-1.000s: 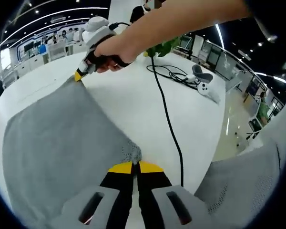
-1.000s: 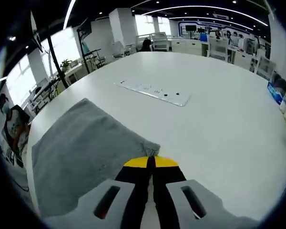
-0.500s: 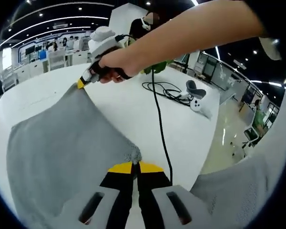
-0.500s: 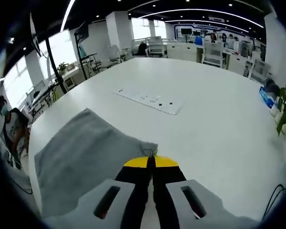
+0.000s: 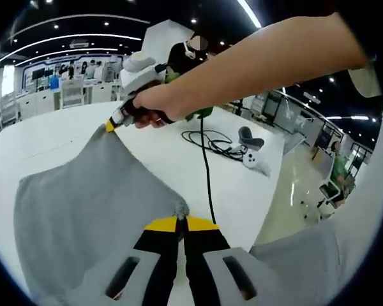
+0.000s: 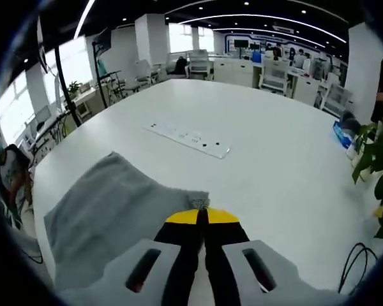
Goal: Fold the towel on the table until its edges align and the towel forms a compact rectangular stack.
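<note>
Soft, limp grey towel drapes from two corner pinches: left gripper lower centre and right gripper both clamped on corners.

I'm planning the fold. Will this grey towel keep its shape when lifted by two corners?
Probably not: the towel sags between the left gripper and the right gripper, so it looks floppy. Its fuzzy surface likely grips rather than slips. It should be light, since small corner pinches carry it.

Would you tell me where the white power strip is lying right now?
In the right gripper view, the white power strip lies flat on the white table, beyond the far edge of the gray towel.
</note>
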